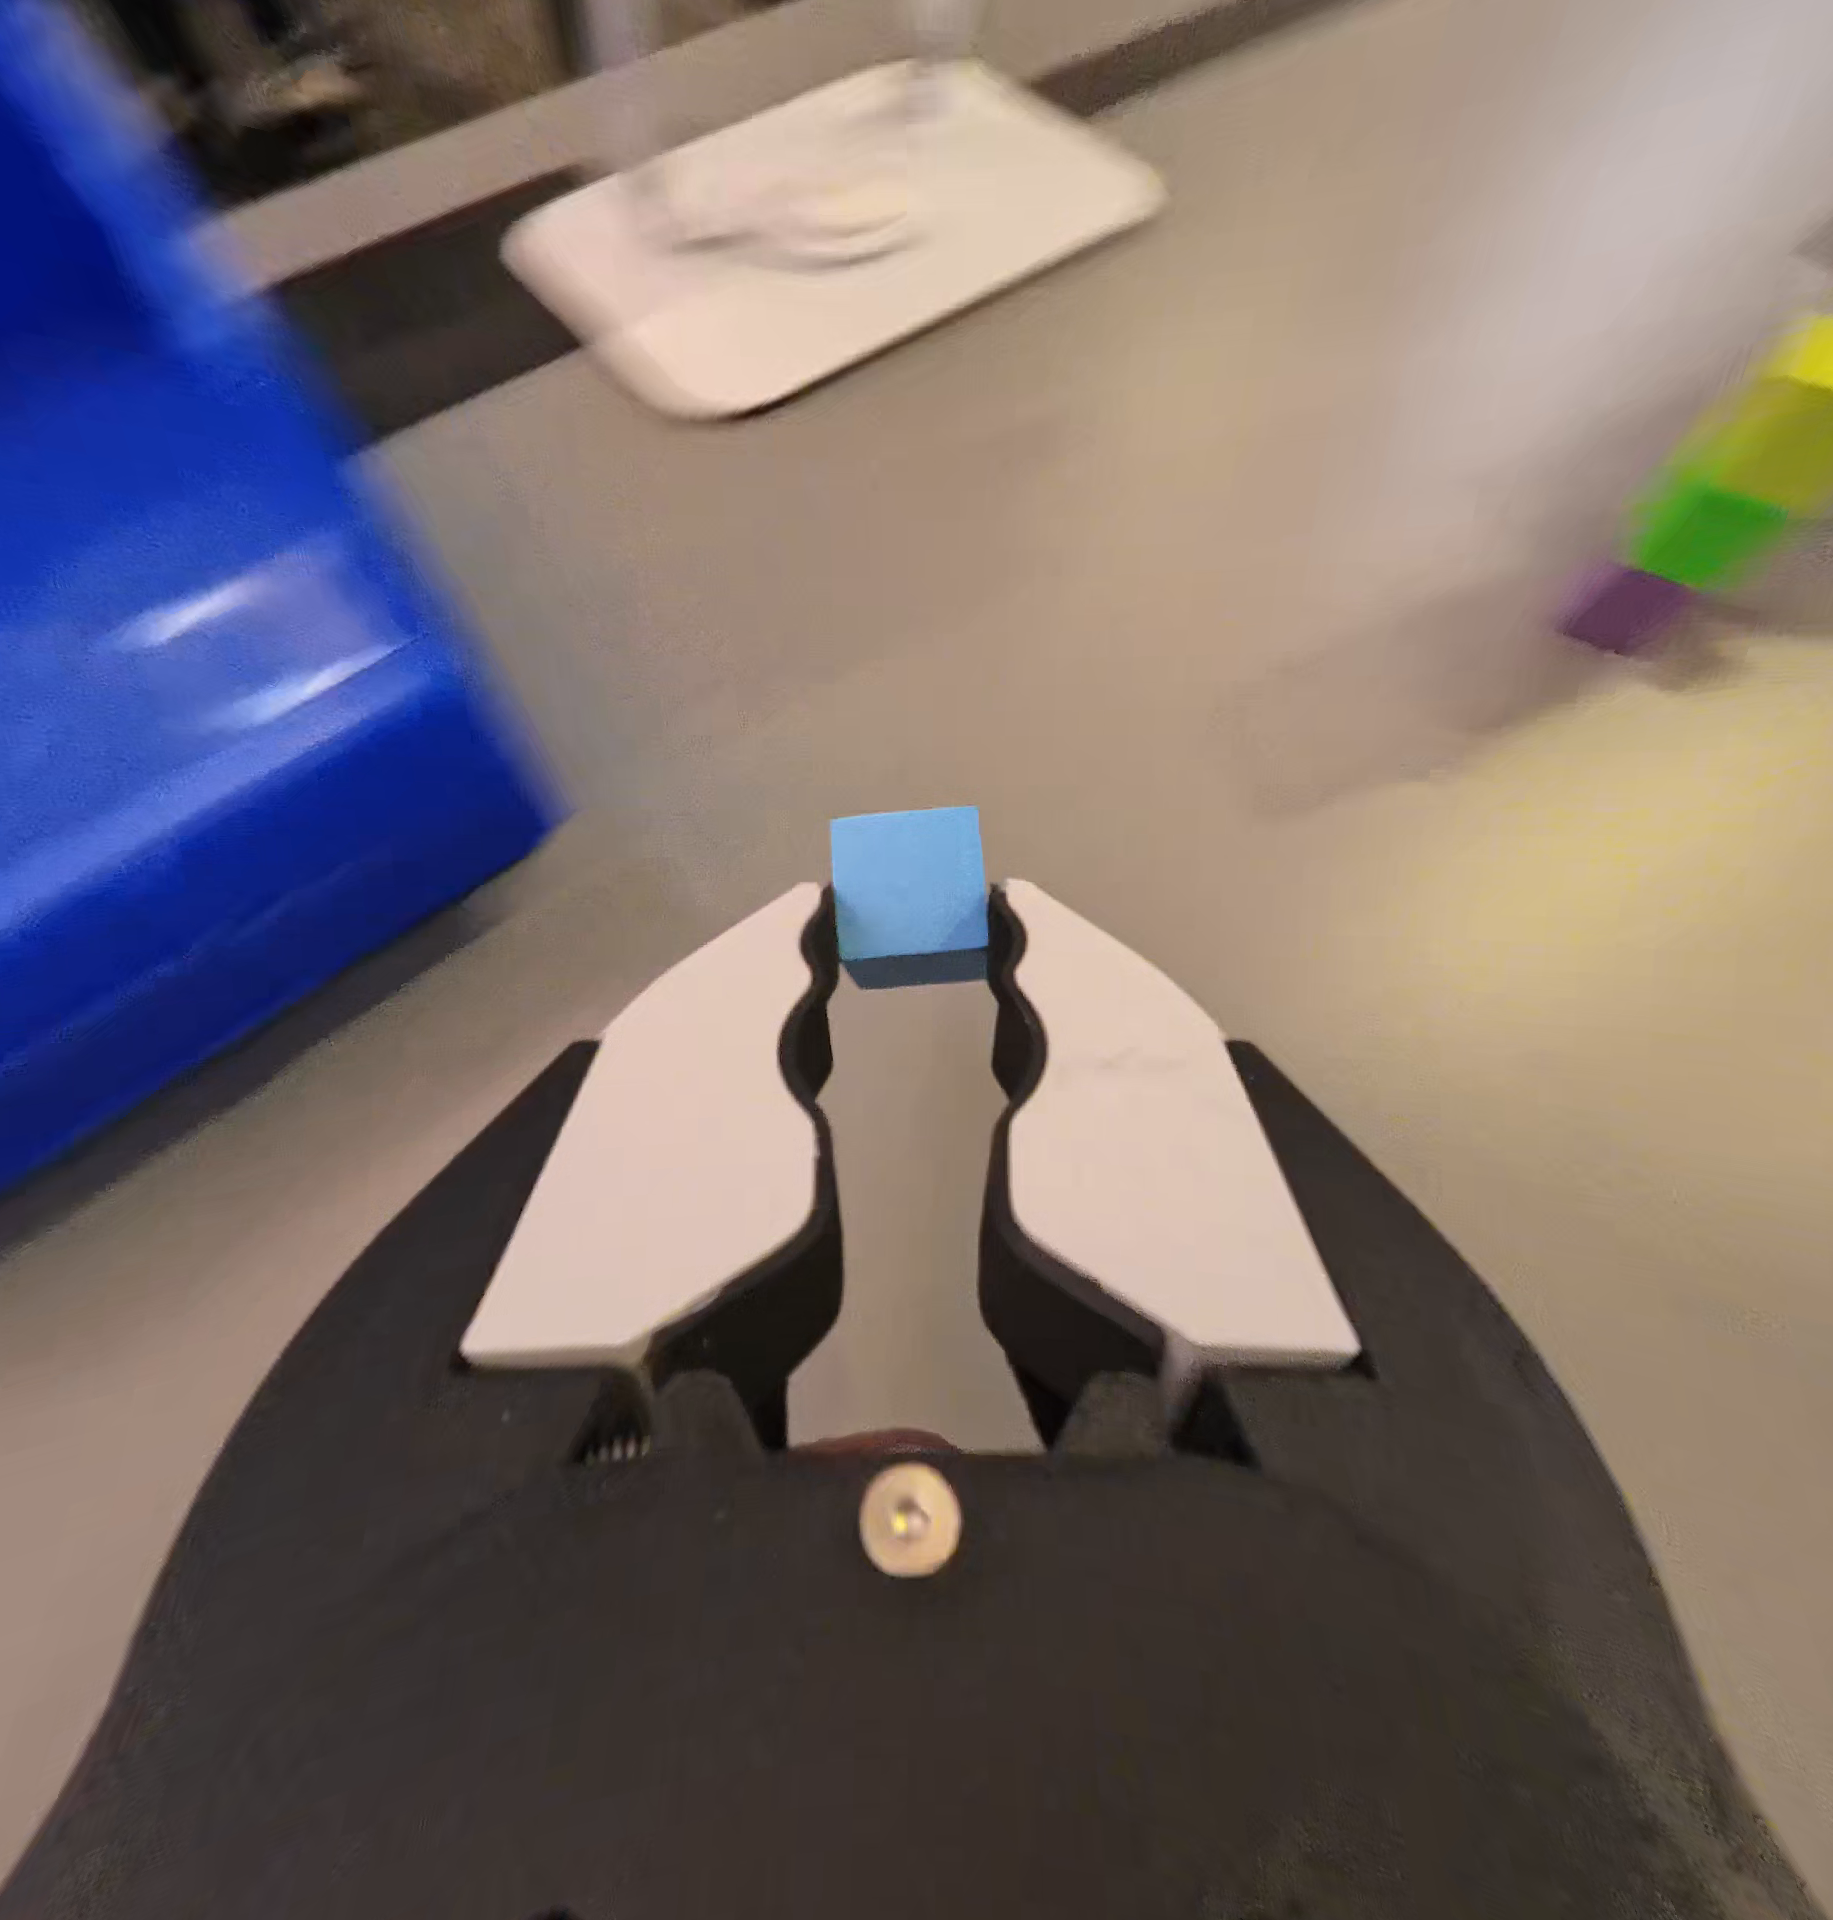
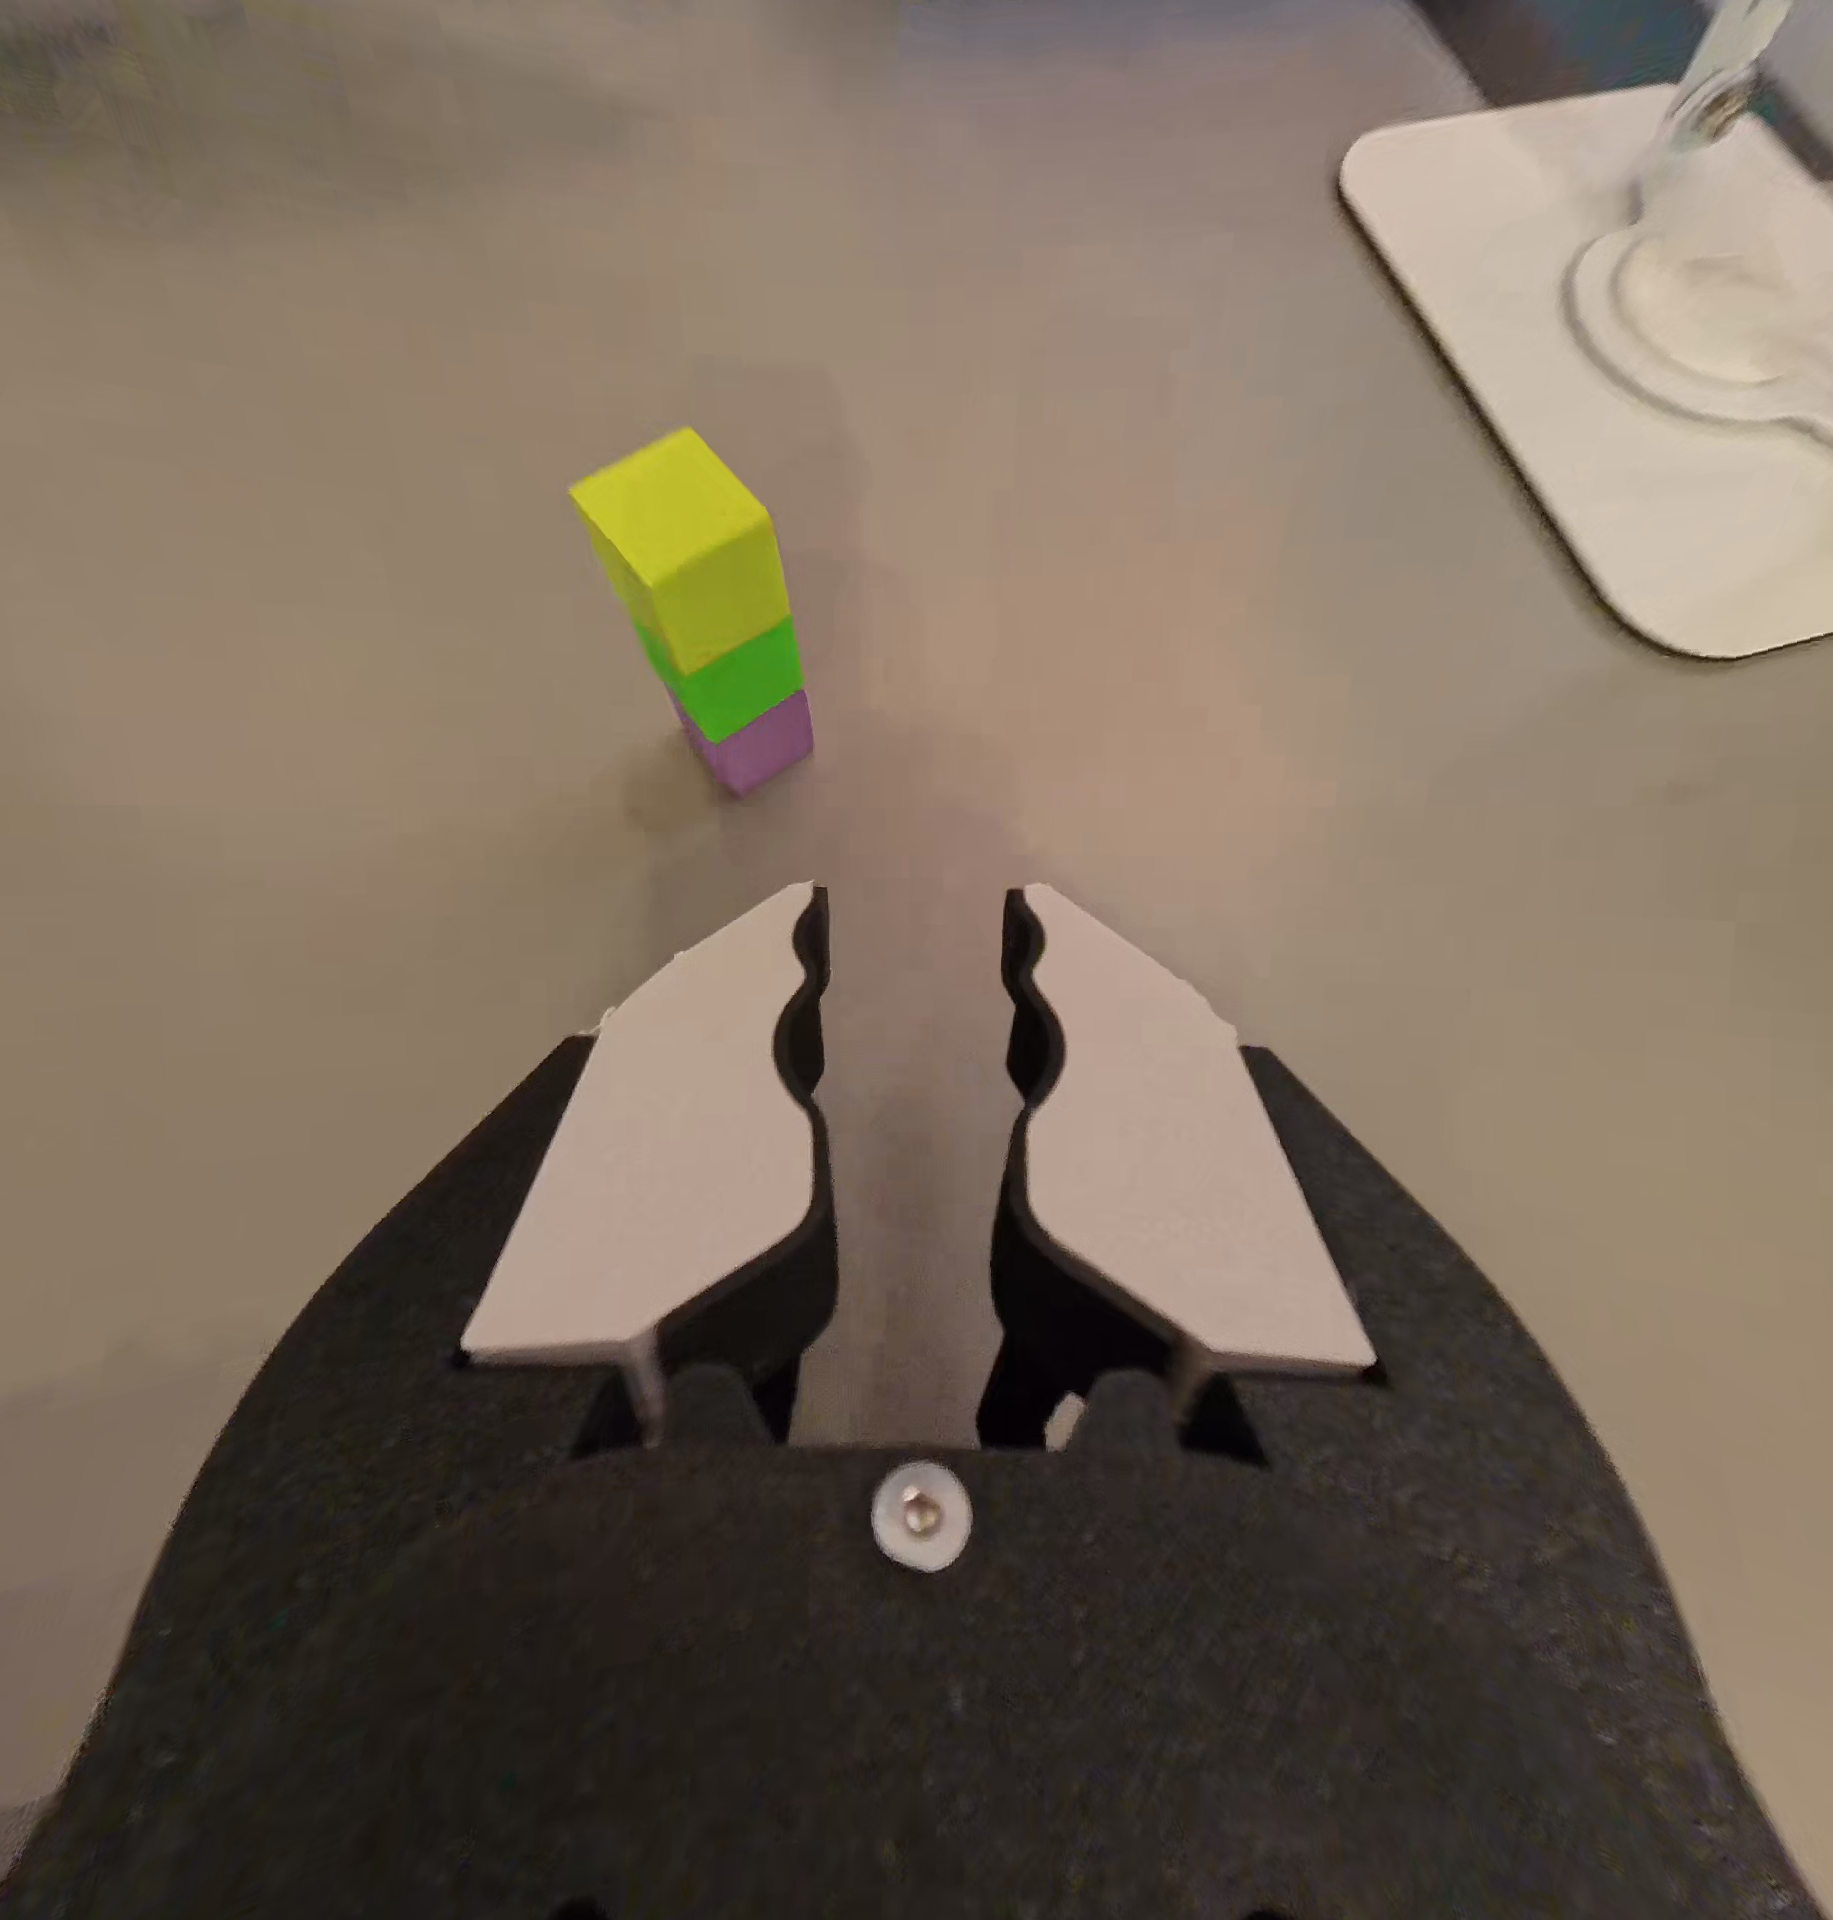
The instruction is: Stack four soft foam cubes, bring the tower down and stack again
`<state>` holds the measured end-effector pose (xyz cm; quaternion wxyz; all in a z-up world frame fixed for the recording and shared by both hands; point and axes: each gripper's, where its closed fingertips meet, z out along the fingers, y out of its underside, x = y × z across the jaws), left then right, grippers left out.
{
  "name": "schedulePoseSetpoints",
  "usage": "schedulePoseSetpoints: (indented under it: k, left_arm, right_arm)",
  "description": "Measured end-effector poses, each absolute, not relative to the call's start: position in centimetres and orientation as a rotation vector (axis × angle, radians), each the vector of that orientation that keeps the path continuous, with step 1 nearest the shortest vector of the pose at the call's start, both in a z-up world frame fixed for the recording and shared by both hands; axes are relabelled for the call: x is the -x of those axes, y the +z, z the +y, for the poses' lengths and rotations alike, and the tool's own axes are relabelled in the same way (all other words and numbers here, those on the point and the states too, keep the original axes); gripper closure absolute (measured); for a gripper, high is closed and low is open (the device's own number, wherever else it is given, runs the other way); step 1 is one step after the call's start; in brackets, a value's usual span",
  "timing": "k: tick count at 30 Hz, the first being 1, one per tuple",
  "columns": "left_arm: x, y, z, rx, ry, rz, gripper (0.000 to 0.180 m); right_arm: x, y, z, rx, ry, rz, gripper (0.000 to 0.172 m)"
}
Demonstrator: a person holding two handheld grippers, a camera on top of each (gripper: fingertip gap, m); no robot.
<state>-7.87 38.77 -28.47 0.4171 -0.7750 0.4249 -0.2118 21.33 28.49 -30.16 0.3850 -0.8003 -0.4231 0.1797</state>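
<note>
My left gripper [image 1: 910, 902] is shut on a light blue foam cube [image 1: 908, 883], pinched between both fingertips and lifted above the grey table [image 1: 891, 623]. A tower of three cubes stands on the table: a yellow cube [image 2: 683, 545] on a green cube [image 2: 737, 681] on a purple cube [image 2: 761, 746]. In the left wrist view the tower shows blurred at the far right, with yellow [image 1: 1816, 426], green [image 1: 1701, 540] and purple [image 1: 1624, 608]. My right gripper [image 2: 917, 904] is open and empty, a short way in front and to the right of the tower.
A large blue plastic bin [image 1: 164, 675] stands at the left. A white flat stand base [image 1: 839, 239] lies at the far side of the table; it also shows in the right wrist view [image 2: 1514, 343]. A blurred pale shape [image 1: 1618, 260] crosses the upper right of the left wrist view. The gap from one gripper's tips to the other's is roughly 30 cm.
</note>
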Motion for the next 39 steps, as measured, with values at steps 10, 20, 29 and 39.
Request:
schedulePoseSetpoints:
  k: [10,20,29,39]
  left_arm:
    - [-9.7,-30.7,19.9,1.542,-0.851,1.826,0.154]
    - [-12.2,-33.7,17.6,1.509,-0.807,1.951,0.149]
    - [-9.4,-33.0,19.2,1.529,-0.846,1.928,0.131]
    - [-6.6,-31.4,25.8,1.590,-0.795,1.680,0.139]
  right_arm:
    - [-18.3,-26.3,20.6,2.019,0.416,-1.252,0.135]
    - [-14.1,-30.6,16.8,2.082,0.423,-1.482,0.130]
    - [-11.8,-33.2,17.6,2.116,0.419,-1.575,0.124]
    - [-12.0,-33.8,18.7,2.227,0.344,-1.501,0.144]
